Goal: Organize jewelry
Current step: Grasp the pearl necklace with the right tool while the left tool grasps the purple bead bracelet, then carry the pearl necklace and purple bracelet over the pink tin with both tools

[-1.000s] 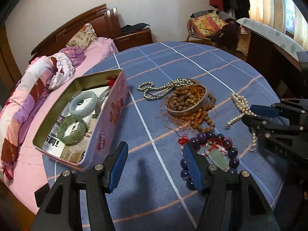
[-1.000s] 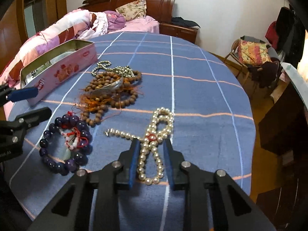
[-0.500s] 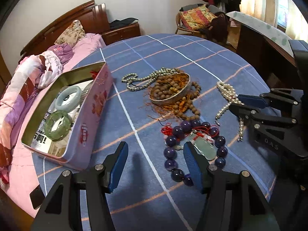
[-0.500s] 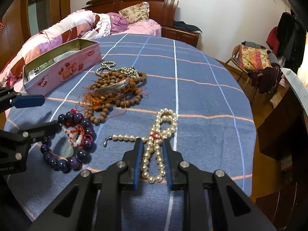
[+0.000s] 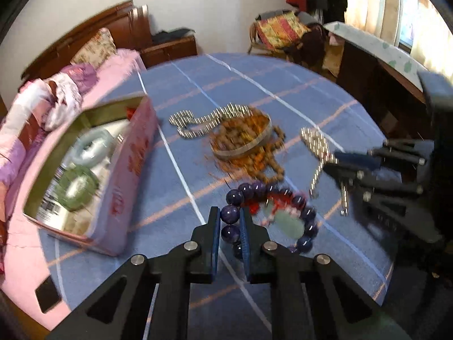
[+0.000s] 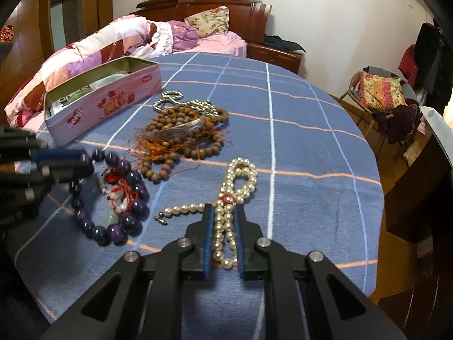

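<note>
My left gripper [image 5: 230, 218] is shut on the purple bead bracelet [image 5: 271, 215], which carries a pale green pendant and red cord and lies on the blue cloth. It also shows in the right wrist view [image 6: 110, 198]. My right gripper [image 6: 223, 215] is shut on the pearl necklace [image 6: 235, 192]. The open pink tin [image 5: 93, 170] holds two jade bangles, at my left. A pile of brown wooden beads with a silver bangle [image 6: 181, 133] and a grey bead chain [image 5: 198, 121] lie mid-table.
The round table's blue checked cloth [image 6: 297, 147] borders a bed with pink bedding [image 6: 119, 42] on the left. A chair with cushions [image 6: 379, 96] and a dark cabinet [image 6: 416, 198] stand to the right of the table.
My left gripper went from wide open to shut on the purple bracelet's beads. The left view is motion-blurred. My right gripper stays shut on the pearl necklace.
</note>
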Motion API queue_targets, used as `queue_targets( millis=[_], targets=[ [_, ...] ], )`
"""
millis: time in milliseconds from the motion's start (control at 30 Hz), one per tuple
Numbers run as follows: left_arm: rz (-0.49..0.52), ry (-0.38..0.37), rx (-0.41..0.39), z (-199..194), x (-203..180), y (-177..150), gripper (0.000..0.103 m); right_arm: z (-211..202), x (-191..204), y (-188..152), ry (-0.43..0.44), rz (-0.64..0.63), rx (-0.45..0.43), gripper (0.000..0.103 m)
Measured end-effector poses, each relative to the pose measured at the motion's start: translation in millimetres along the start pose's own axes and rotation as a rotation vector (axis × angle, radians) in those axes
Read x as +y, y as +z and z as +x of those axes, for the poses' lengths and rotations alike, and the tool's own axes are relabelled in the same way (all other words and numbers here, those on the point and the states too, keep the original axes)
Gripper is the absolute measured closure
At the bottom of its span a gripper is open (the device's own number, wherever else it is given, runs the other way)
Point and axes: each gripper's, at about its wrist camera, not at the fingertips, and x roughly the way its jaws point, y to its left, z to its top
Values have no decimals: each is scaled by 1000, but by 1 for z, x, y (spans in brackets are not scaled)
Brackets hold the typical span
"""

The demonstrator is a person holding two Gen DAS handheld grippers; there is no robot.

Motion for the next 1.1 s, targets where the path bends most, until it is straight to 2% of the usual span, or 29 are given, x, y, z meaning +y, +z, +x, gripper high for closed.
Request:
queue_targets(
  millis=[100, 433, 733, 767, 800, 1100],
  targets=[
    [4, 15, -41, -12, 4, 8, 90, -2, 2, 0, 5, -4, -12, 88],
    [19, -16, -157, -55, 6, 27, 90, -5, 4, 3, 14, -1, -33, 88],
    [-12, -10, -217, -79, 20, 36, 90, -15, 3, 7, 29, 9, -79, 88],
    [-15, -9, -224, -81, 22, 36, 90, -17, 3, 8, 32, 10, -87, 89],
    [-19, -6, -233, -85, 24, 37, 90, -19, 3, 9, 33, 11, -95, 95],
    [-40, 24, -256, -92, 38, 40, 90, -21, 0, 14, 58, 45, -115, 94]
  ],
)
